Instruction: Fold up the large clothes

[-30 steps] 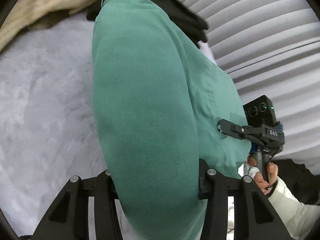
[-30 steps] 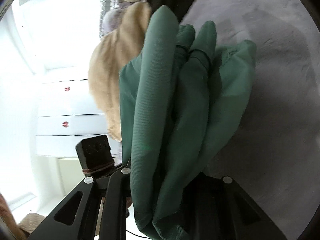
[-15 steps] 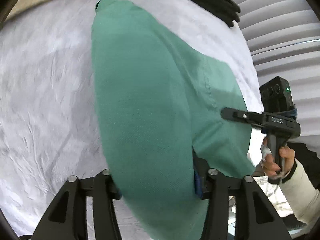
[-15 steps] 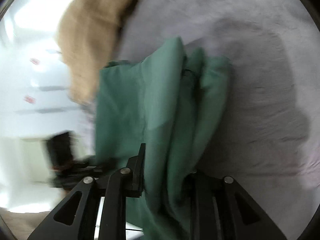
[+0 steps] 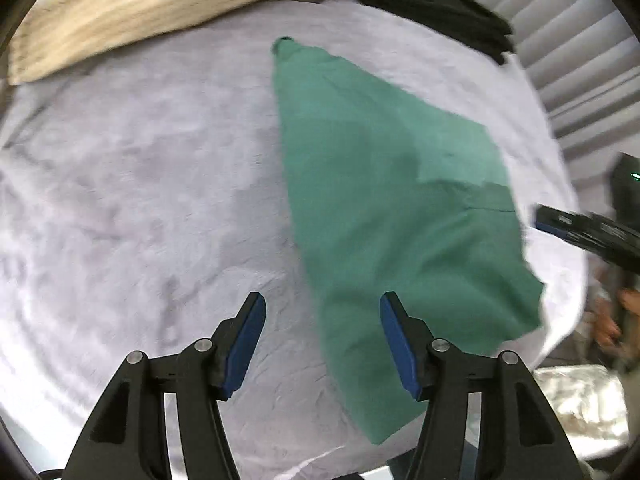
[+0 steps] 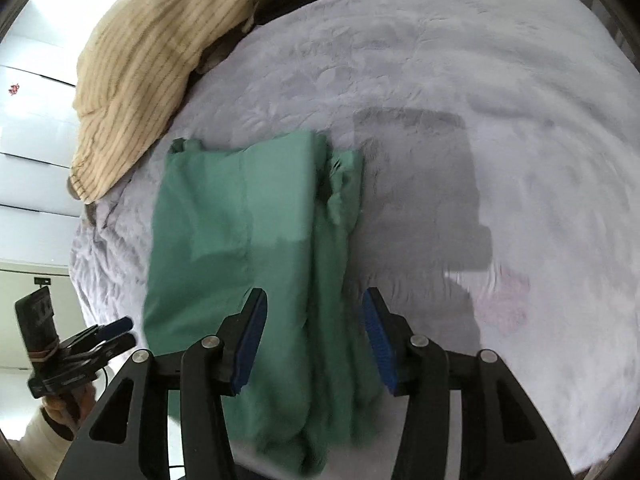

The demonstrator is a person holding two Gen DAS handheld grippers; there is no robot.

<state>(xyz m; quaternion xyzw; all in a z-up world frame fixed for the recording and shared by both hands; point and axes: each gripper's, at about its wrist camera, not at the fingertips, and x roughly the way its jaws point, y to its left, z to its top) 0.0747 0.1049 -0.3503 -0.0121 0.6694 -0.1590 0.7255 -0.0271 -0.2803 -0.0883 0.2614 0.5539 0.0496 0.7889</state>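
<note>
Green garment (image 5: 384,216) lies folded lengthwise on the pale grey bedspread (image 5: 140,200), near its middle, one long edge running toward the near edge. Left gripper (image 5: 322,344) hovers over the garment's near end, jaws spread, nothing held. Right gripper (image 6: 312,334) likewise stands above the layered fold (image 6: 336,240), jaws spread and apparently clear of the cloth, though motion blur limits certainty. Striped beige cloth (image 6: 160,48) and a black garment (image 5: 440,8) lie along the far edge.
</note>
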